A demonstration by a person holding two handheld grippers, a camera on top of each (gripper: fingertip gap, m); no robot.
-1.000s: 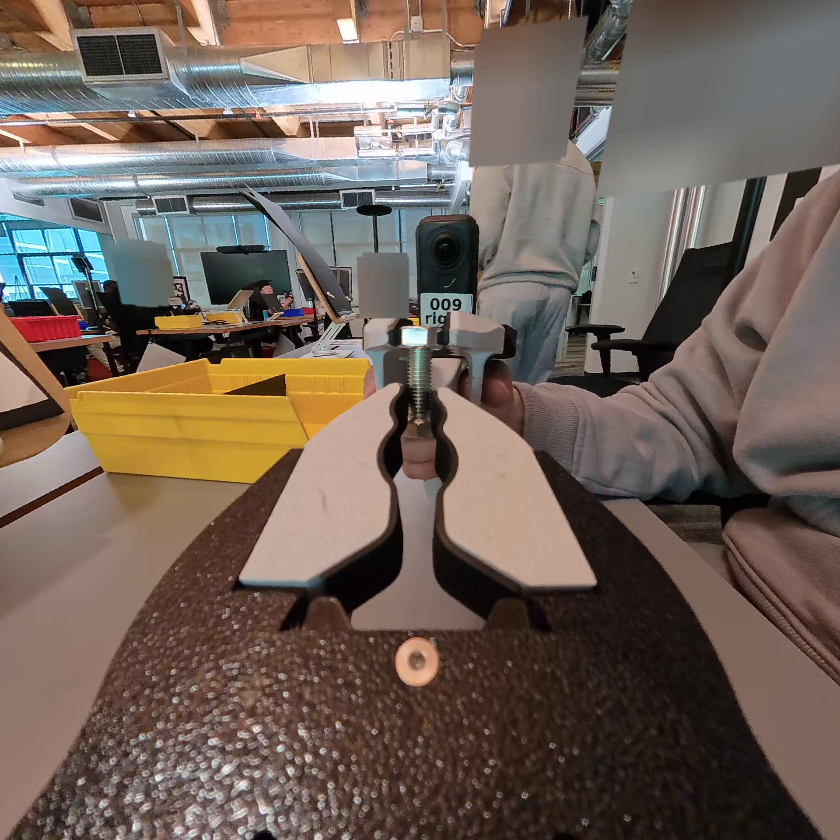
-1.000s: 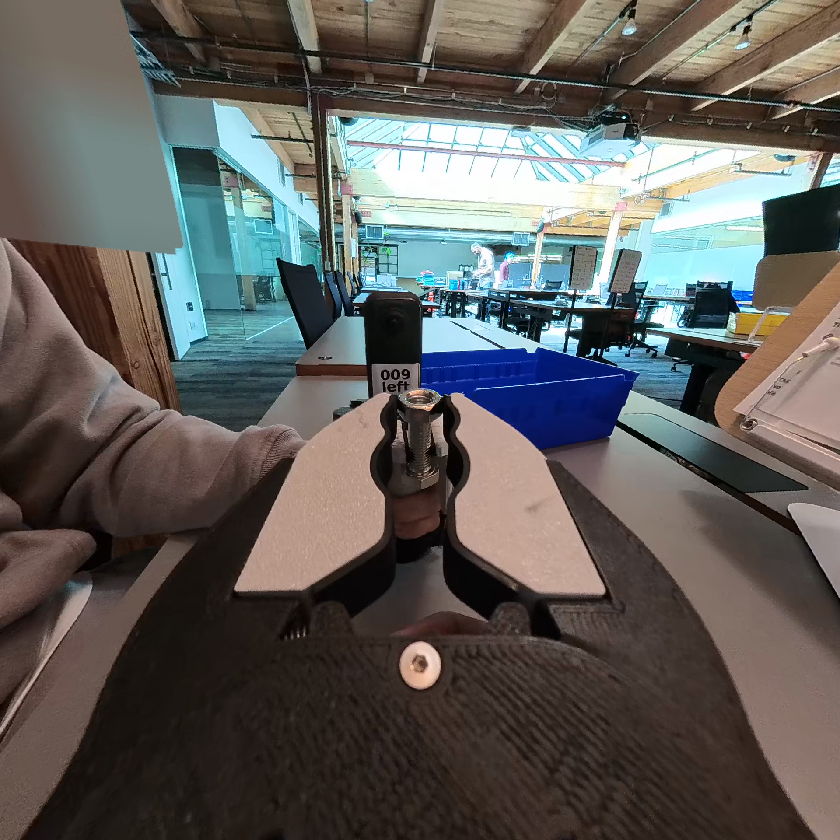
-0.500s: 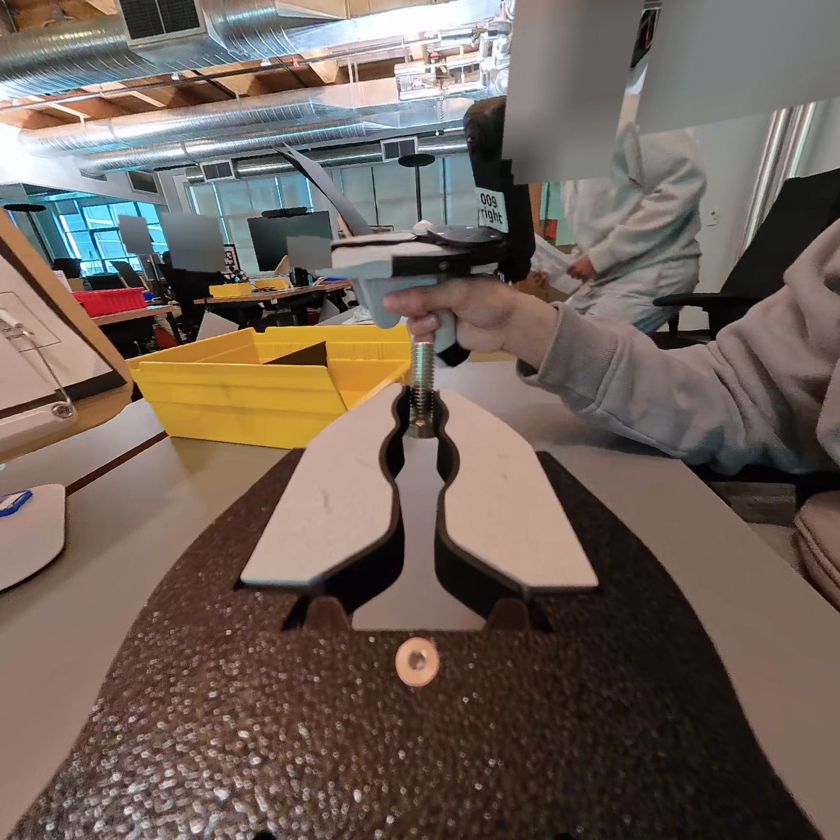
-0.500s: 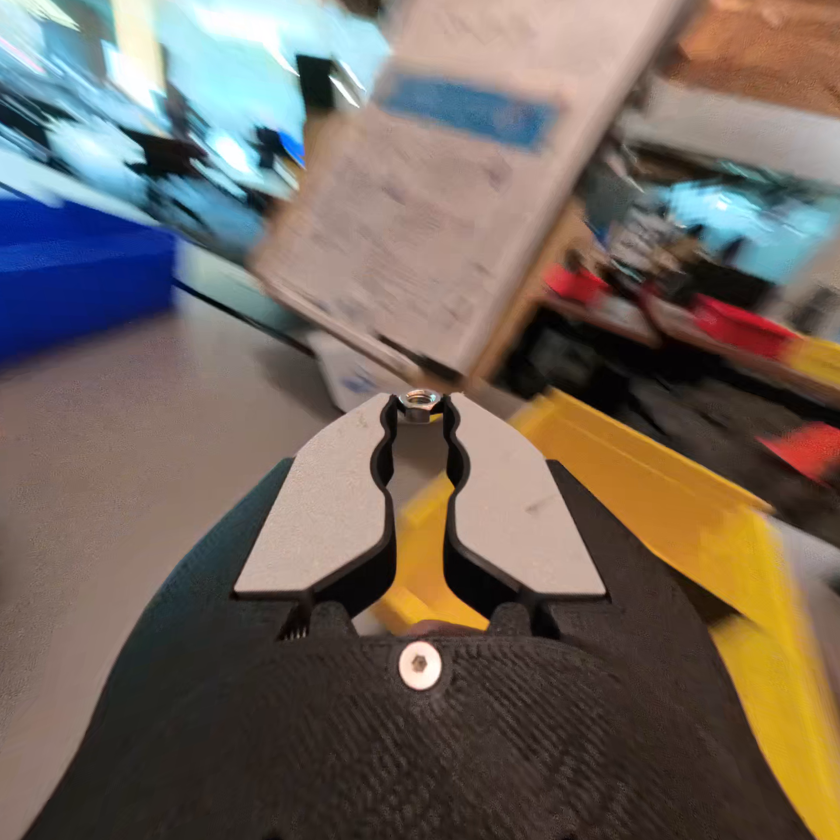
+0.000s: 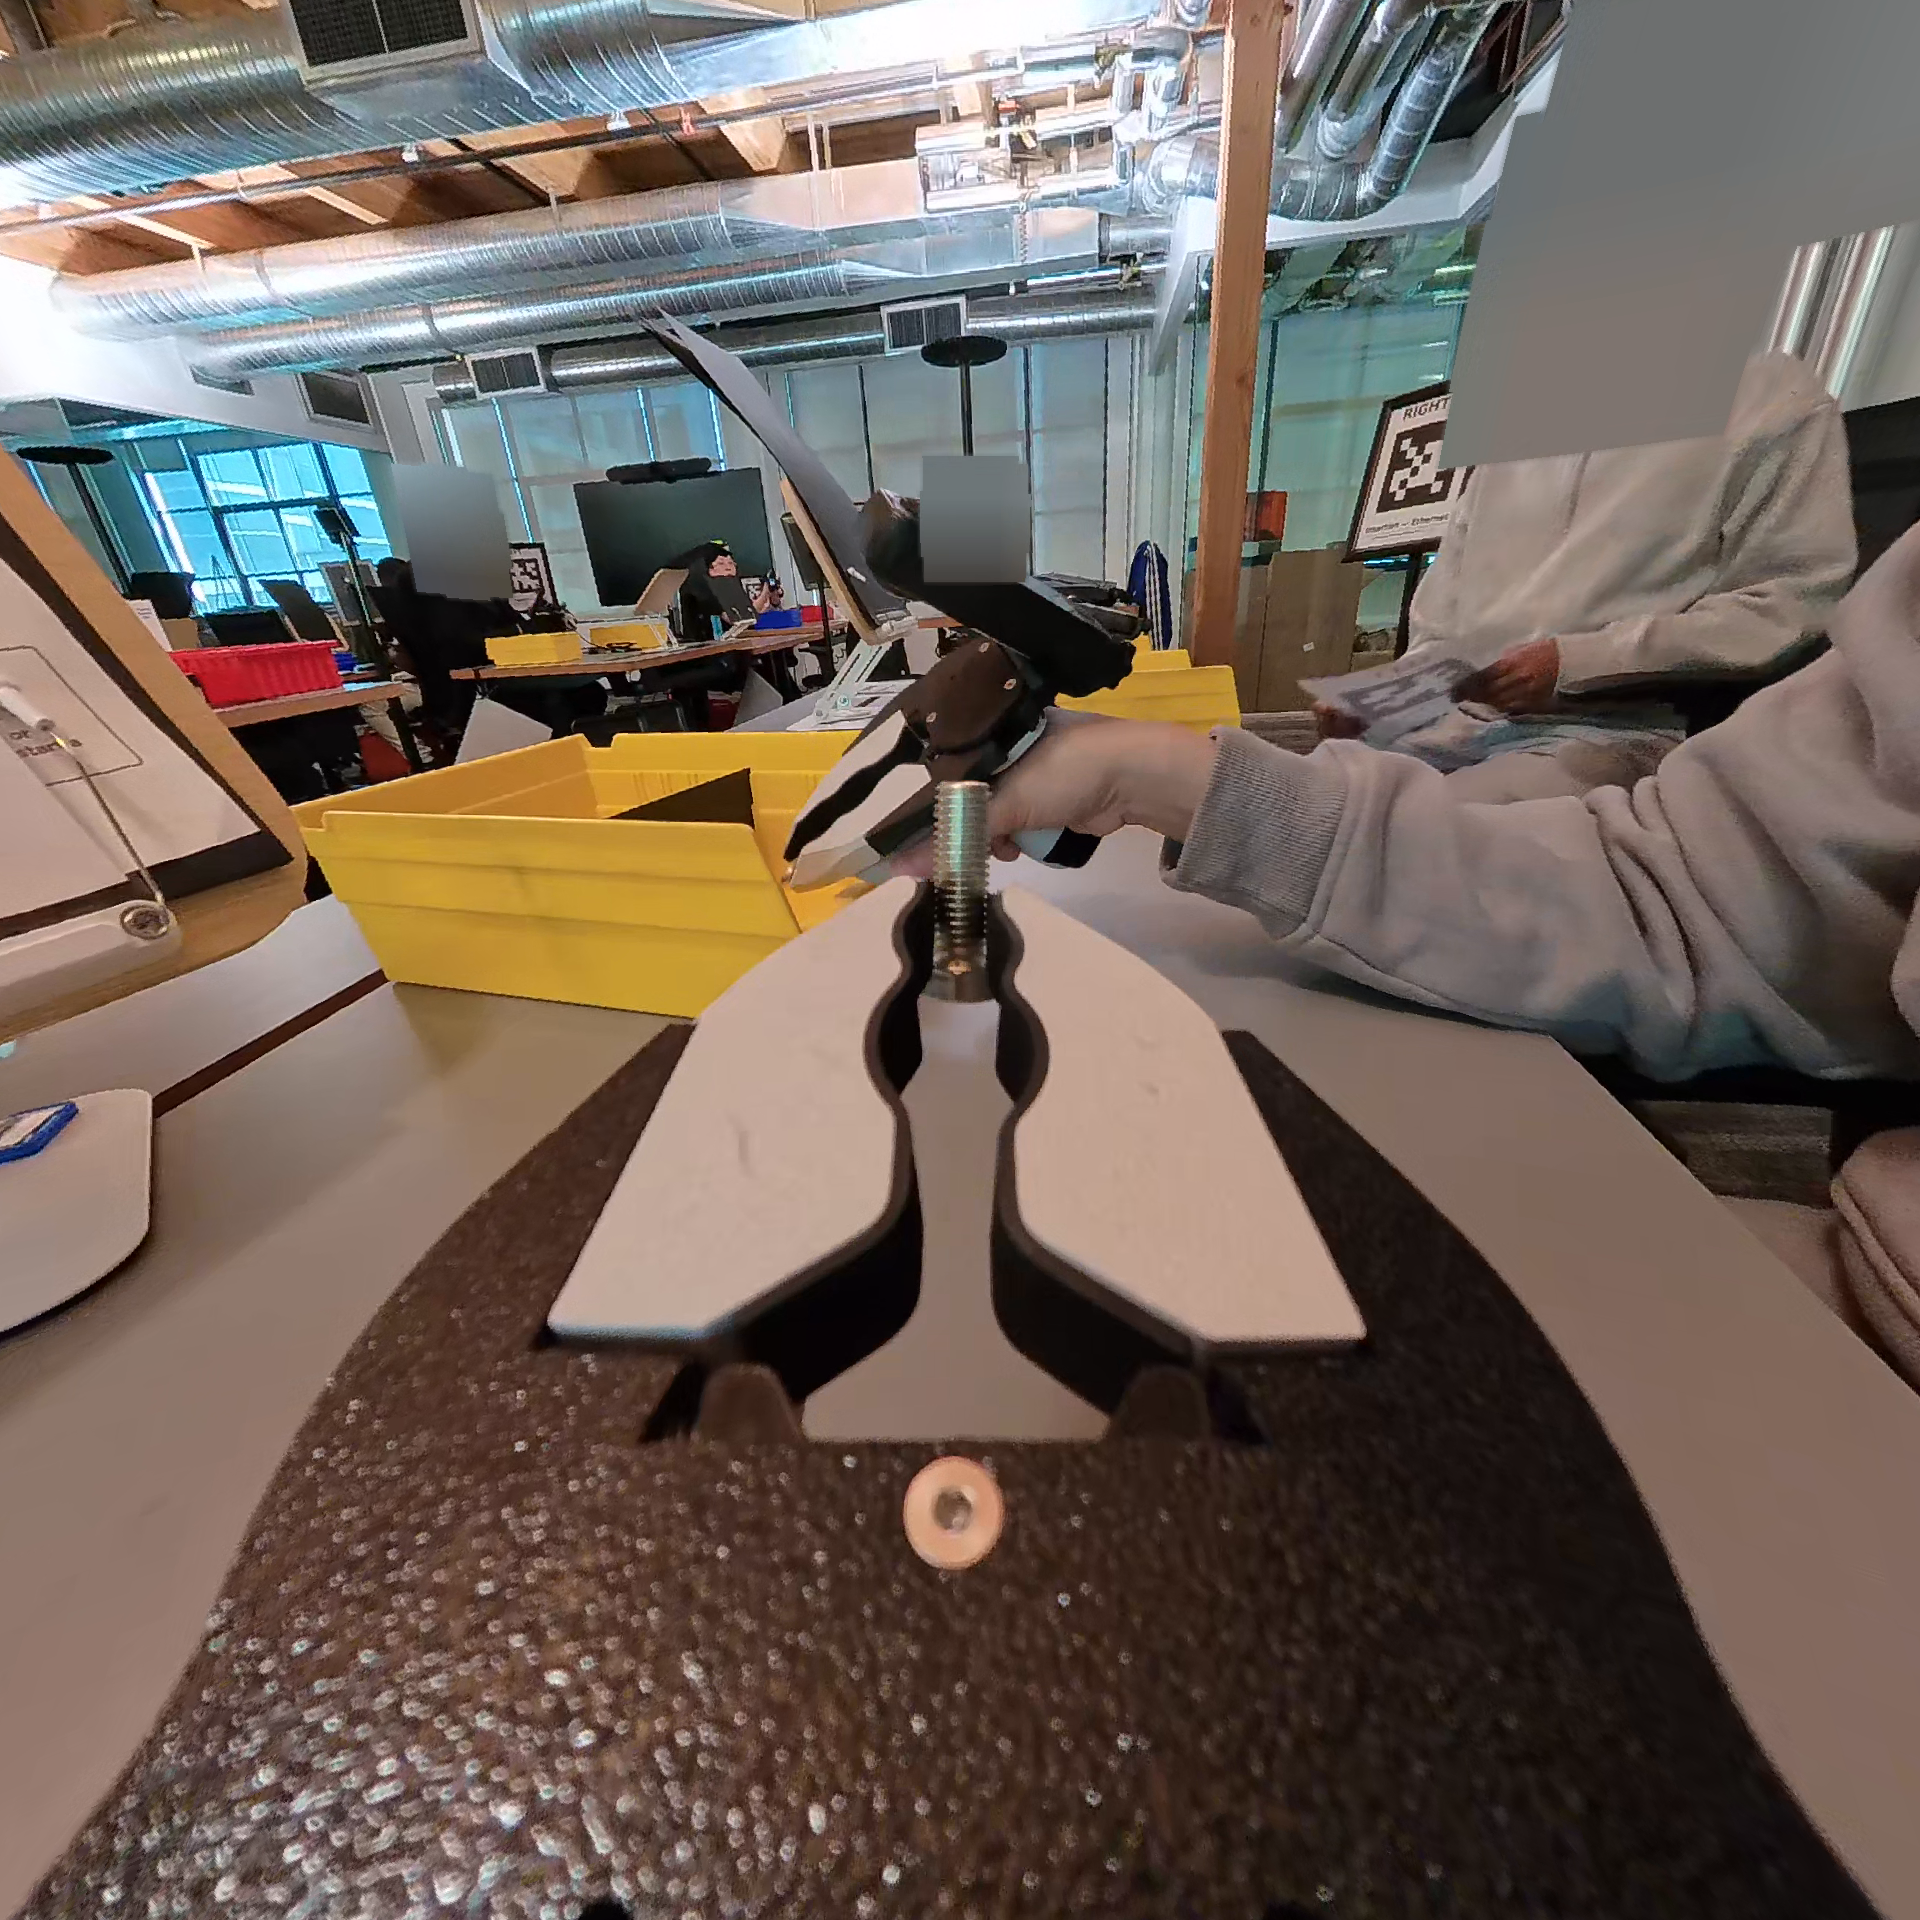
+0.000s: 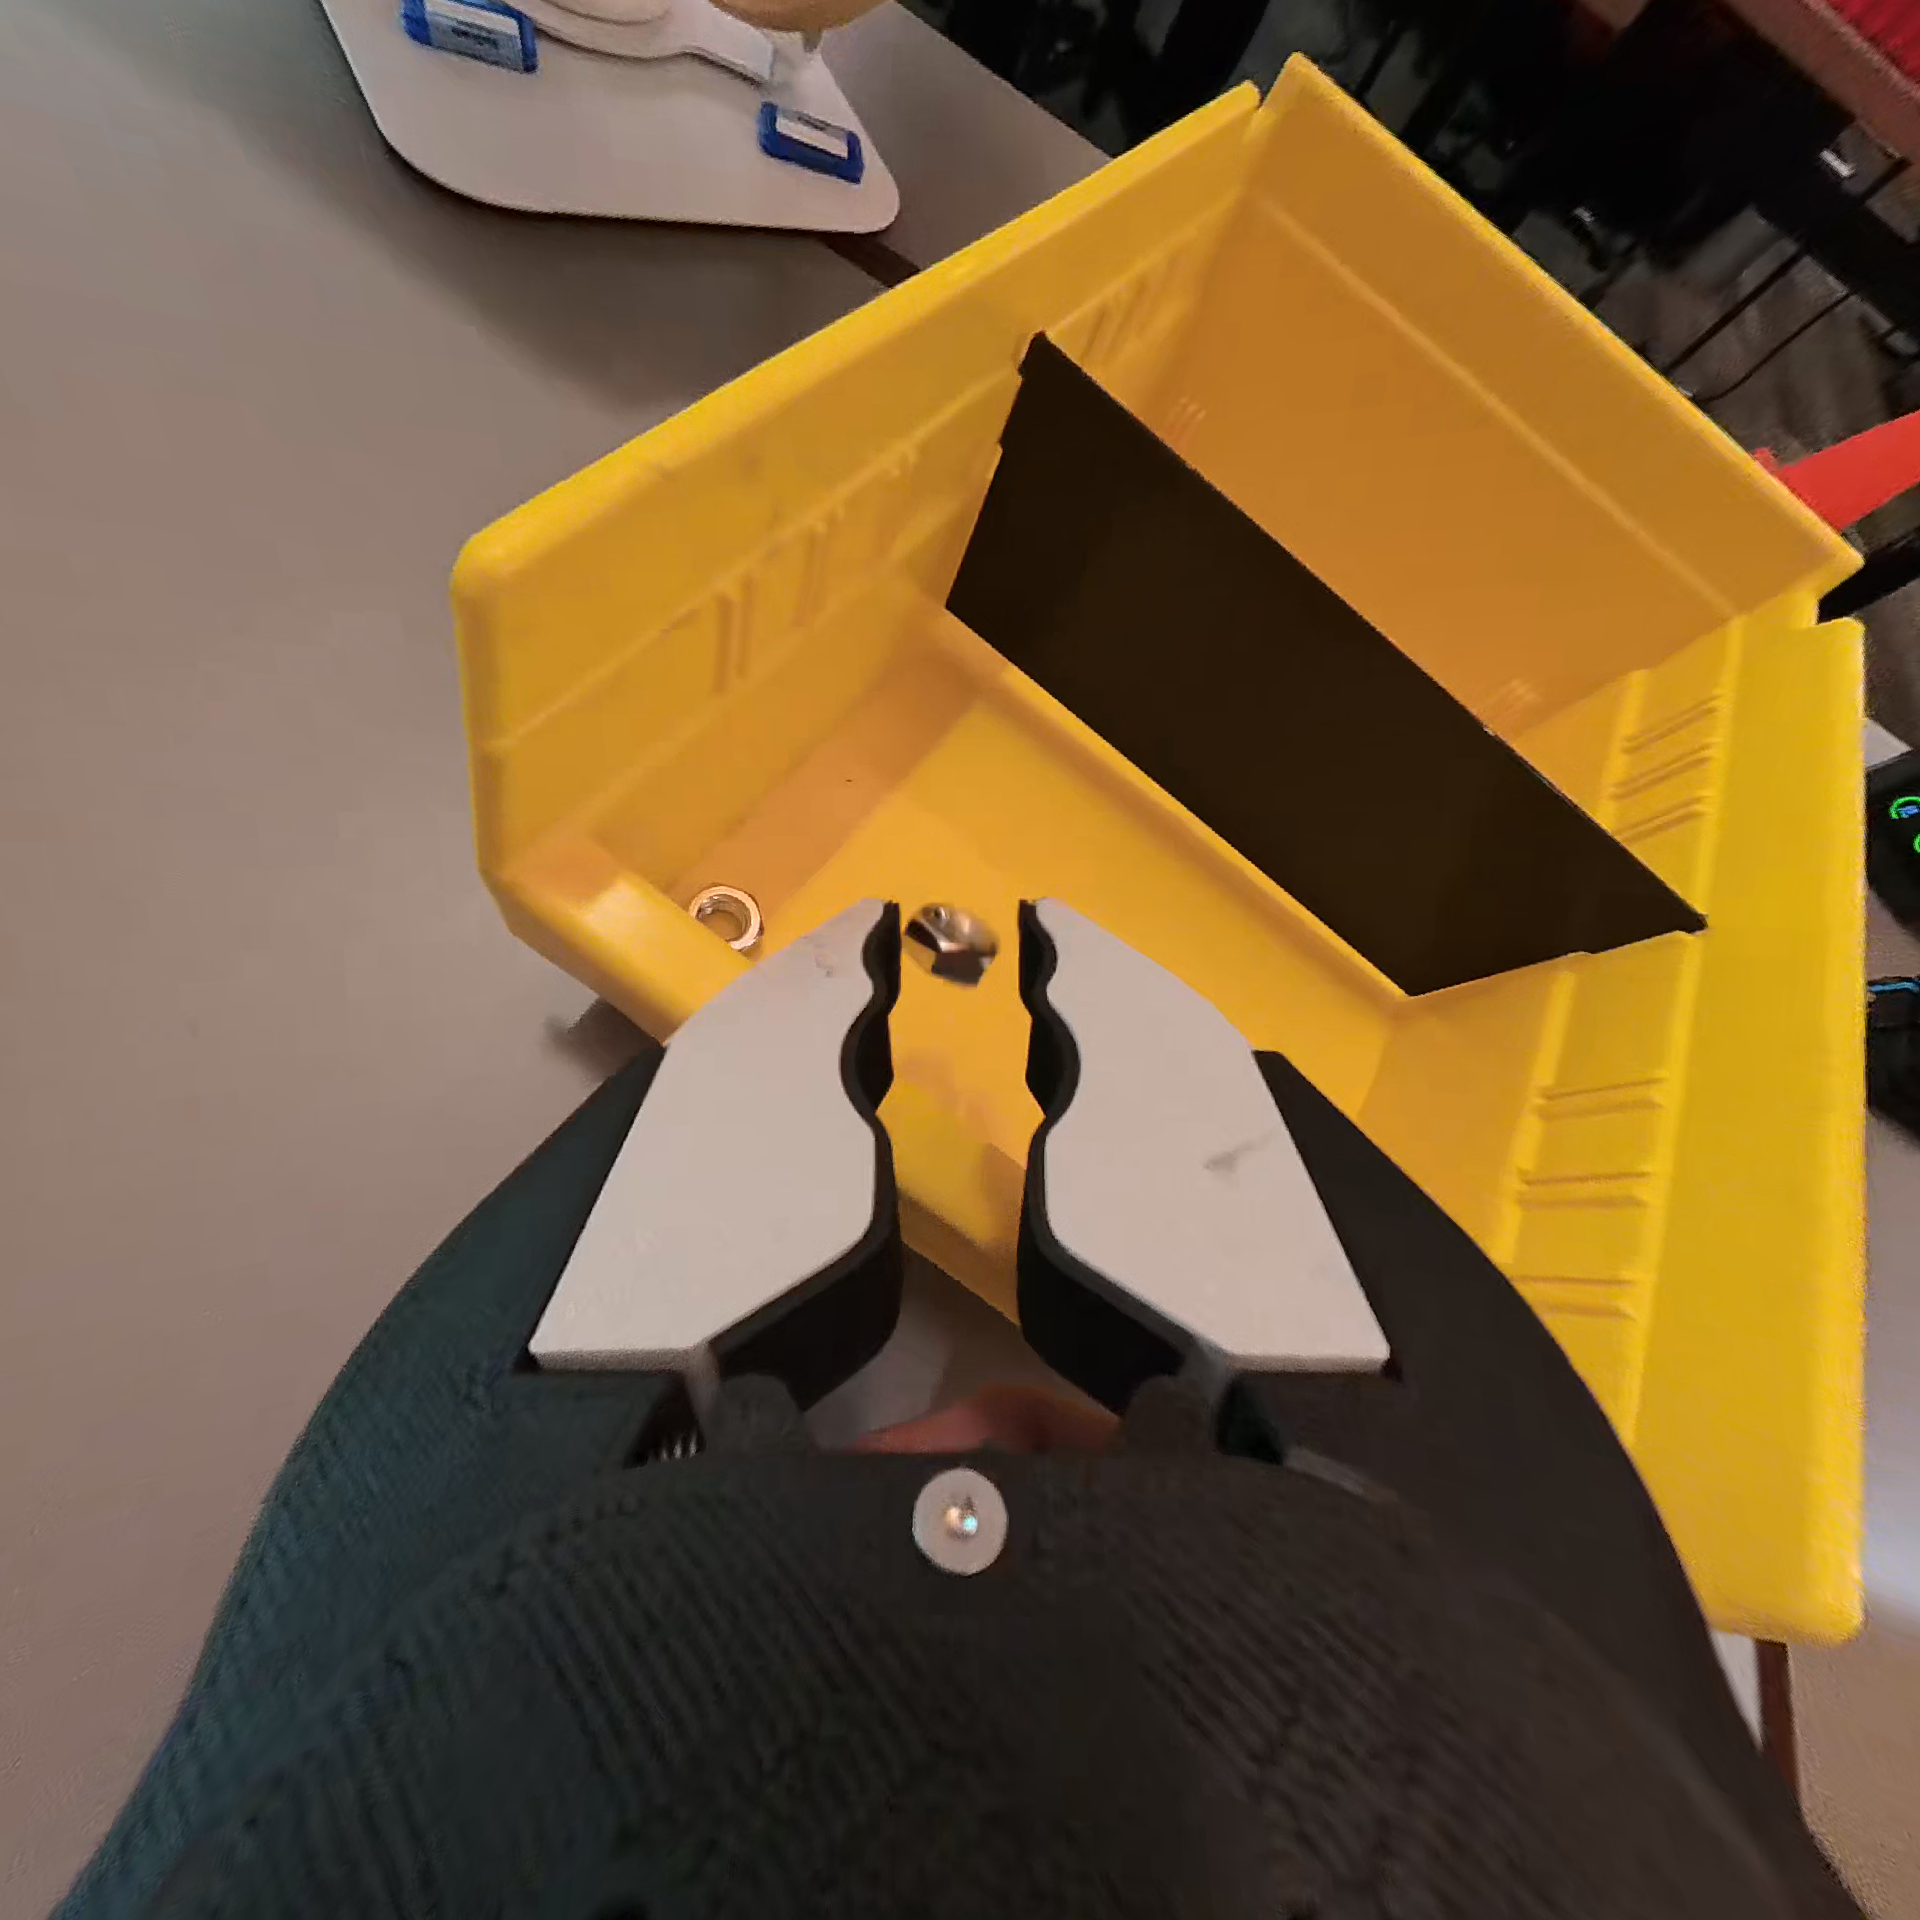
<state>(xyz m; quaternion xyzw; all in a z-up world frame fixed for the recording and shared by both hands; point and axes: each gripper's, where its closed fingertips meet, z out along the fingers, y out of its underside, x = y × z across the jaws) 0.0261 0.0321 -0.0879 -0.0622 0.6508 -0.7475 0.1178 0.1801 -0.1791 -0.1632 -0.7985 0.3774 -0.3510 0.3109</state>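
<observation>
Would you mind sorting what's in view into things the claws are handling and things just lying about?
Handled:
- bolt, clamped upright in left claw
- loose nut between open right claw tips, untouched
- yellow bin

Lying about:
- second nut in bin corner
- black divider
- white stand

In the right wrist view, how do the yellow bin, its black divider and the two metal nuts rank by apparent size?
1. Yellow bin
2. Black divider
3. The nut in the bin's corner and the nut between the gripper's fingertips look alike, so I would not rank them.

Silver ducts, timber ceiling — grey desk
</observation>
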